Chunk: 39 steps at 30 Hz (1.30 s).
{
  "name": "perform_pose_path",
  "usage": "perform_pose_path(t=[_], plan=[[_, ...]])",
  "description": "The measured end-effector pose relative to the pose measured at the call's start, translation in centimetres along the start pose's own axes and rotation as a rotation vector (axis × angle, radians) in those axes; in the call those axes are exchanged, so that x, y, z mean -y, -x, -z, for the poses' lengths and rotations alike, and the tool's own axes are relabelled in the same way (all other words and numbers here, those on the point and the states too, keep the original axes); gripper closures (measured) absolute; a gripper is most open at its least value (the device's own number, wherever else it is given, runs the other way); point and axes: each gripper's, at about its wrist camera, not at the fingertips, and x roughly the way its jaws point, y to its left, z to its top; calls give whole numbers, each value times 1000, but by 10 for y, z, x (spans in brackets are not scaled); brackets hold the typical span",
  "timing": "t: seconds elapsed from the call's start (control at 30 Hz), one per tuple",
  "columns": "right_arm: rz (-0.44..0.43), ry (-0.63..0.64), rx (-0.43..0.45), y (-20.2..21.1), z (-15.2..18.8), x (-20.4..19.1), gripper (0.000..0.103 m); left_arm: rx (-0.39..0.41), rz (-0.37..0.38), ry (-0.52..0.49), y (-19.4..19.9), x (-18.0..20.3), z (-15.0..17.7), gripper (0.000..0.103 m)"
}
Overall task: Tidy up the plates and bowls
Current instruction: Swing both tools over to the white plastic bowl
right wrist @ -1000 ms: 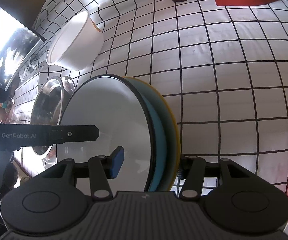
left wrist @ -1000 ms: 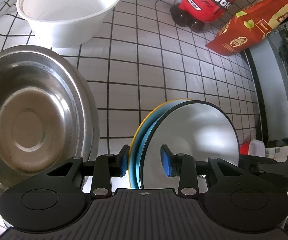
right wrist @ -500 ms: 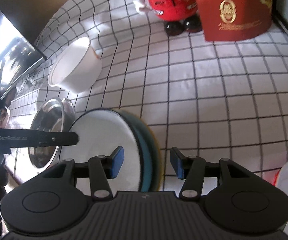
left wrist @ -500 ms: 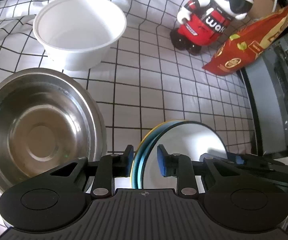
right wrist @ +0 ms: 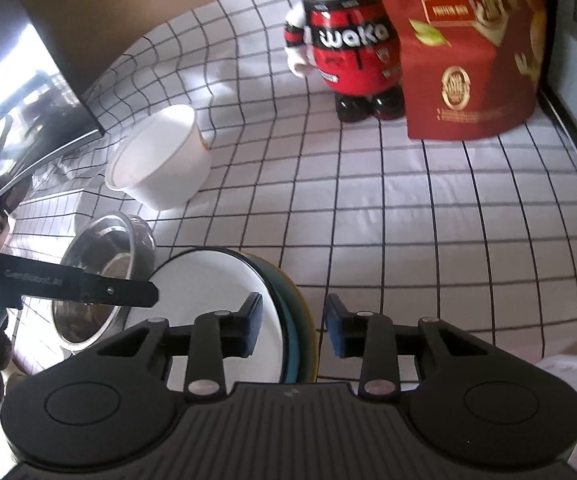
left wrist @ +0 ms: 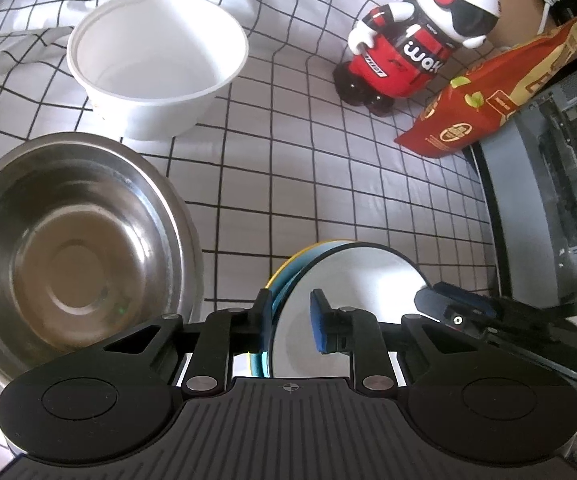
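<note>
Below both cameras, each hand-held gripper (left wrist: 290, 320) (right wrist: 293, 328) clamps the half-hidden plate stack (left wrist: 352, 280).

A robot toy (left wrist: 416, 36) in red and white stands on the checked cloth (left wrist: 288, 168), just beside a red snack bag (left wrist: 488, 96), with a dark monitor (right wrist: 28, 92) at the cloth's far edge.

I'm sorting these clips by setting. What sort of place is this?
Probably a home or office desk laid out as a tabletop: a checked cloth, a toy figure and a snack bag, with an open computer case beside them.
</note>
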Motion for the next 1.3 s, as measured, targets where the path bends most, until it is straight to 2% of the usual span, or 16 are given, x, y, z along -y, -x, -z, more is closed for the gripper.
perform_pose_path(t=[0.2, 0.37, 0.47, 0.6, 0.73, 0.77, 0.83, 0.9, 0.97, 1.1, 1.3], plan=[[-40, -2, -18, -5, -1, -5, 76, 3, 6, 6, 0, 0, 0, 80], [-19, 29, -13, -6, -1, -14, 76, 6, 24, 18, 5, -4, -1, 80], [-21, 33, -1, 1, -10, -19, 75, 35, 36, 28, 18, -11, -7, 80], [-61, 18, 40, 9, -45, -38, 75, 128, 12, 45, 55, -27, -30, 80], [-108, 78, 161, 24, -97, -83, 75, 280, -35, 75, 105, -49, -63, 79], [-110, 100, 188, 26, -109, -93, 74, 301, -52, 78, 112, -55, -71, 79], [-110, 126, 205, 24, -132, -108, 65, 311, -118, 77, 115, -65, -87, 79], [-88, 134, 168, 9, -149, -117, 62, 311, -183, 69, 106, -73, -97, 79], [-44, 134, 112, -13, -155, -121, 62, 288, -207, 62, 90, -83, -104, 79], [-26, 118, 6, -57, -156, -119, 62, 262, -204, 125, 58, -107, -120, 78], [3, 85, -72, -114, -168, -112, 62, 225, -207, 227, 23, -140, -144, 78]])
